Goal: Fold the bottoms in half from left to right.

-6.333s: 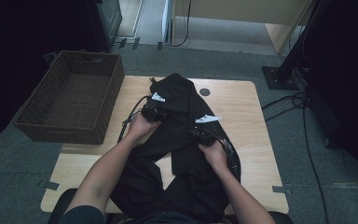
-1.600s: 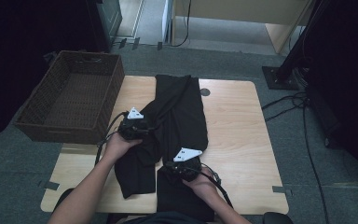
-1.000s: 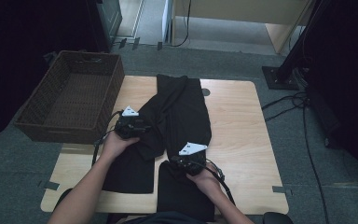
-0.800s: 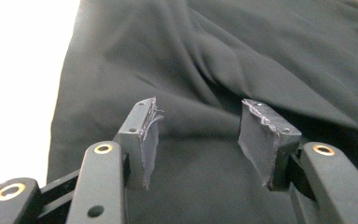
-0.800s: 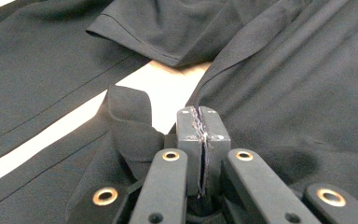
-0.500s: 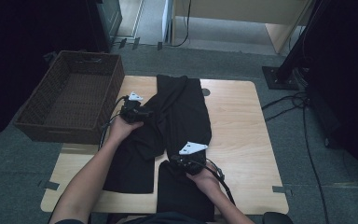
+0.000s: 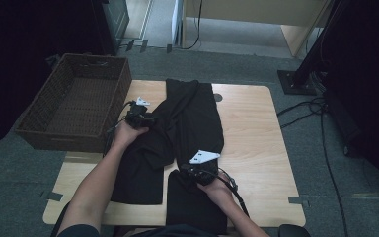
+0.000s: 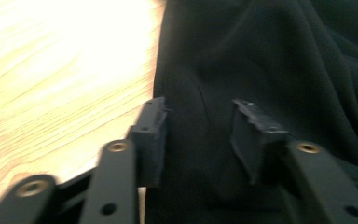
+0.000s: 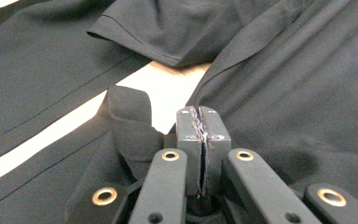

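A black garment (image 7: pixel 195 113) lies spread along the wooden table (image 7: pixel 256 128), one part folded over toward the left. At its left edge, my left gripper (image 7: pixel 139 118) points into the cloth. In the left gripper view its jaws (image 8: pixel 200 109) stand apart over a ridge of the black garment (image 8: pixel 270 56) and have just been closing; the pads are not pressing on it. Near the front of the table, my right gripper (image 7: pixel 197 170) is shut, a thin fold of the black garment (image 9: pixel 298 70) pinched between its pads (image 9: pixel 203 112).
A brown wicker basket (image 7: pixel 74 106) stands against the table's left side, just beyond my left hand. Bare wood (image 7: pixel 261 163) lies to the right of the garment. Cables (image 7: pixel 321 113) and a stand base (image 7: pixel 296 81) sit on the floor at the right.
My left hand has moved toward the far left of the table, to the garment's left edge near the basket. The right gripper has stayed in place, still shut.
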The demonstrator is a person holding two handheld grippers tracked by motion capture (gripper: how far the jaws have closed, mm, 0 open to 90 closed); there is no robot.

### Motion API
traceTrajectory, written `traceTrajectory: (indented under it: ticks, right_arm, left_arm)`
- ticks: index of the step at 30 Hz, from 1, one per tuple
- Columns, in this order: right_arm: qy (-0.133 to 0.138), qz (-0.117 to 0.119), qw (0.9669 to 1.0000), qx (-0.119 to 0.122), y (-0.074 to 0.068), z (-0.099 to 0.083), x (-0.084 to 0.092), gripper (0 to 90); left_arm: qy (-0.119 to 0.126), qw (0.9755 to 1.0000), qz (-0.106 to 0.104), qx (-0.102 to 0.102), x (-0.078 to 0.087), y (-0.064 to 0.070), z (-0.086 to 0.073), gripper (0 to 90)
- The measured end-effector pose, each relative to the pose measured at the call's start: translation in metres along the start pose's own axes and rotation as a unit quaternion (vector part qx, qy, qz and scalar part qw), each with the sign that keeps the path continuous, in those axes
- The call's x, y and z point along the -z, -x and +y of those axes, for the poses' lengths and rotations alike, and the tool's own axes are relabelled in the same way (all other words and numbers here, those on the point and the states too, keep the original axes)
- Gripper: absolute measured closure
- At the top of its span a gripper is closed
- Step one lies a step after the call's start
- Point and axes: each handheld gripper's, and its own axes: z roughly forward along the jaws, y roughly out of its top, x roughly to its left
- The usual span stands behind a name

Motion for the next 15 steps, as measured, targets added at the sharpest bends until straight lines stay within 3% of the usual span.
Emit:
traceTrajectory:
  ticks: [1,2,4,6,8,13,15]
  right_arm:
    - [0.000,0.000,1.0000,0.000,0.000,0.000,0.000,88.4]
    - [0.001,-0.001,1.0000,-0.001,0.000,0.000,0.000,88.4]
    - [0.001,-0.002,1.0000,-0.002,-0.001,0.000,-0.001,88.4]
    - [0.002,0.003,0.9999,-0.011,-0.002,0.001,-0.002,88.4]
    - [0.003,0.006,0.9999,-0.012,-0.004,0.002,-0.005,88.5]
    - [-0.001,0.010,0.9999,-0.004,-0.010,0.007,-0.010,88.5]
    - [-0.001,0.011,0.9999,0.000,-0.013,0.010,-0.014,88.5]
  left_arm:
    - [0.001,1.0000,-0.009,0.000,0.000,0.001,0.000,62.3]
    - [0.003,0.9997,-0.026,-0.003,0.000,0.002,-0.001,73.0]
    - [-0.001,0.9992,-0.038,-0.015,-0.001,0.006,-0.001,86.3]
    - [-0.001,0.9985,-0.055,-0.007,0.001,0.007,0.001,89.0]
    - [0.015,0.9975,-0.069,0.003,0.007,0.009,0.005,89.7]
    - [0.067,0.9942,-0.084,-0.008,0.034,0.027,0.024,90.0]
    - [0.077,0.9927,-0.092,-0.013,0.041,0.036,0.030,90.0]
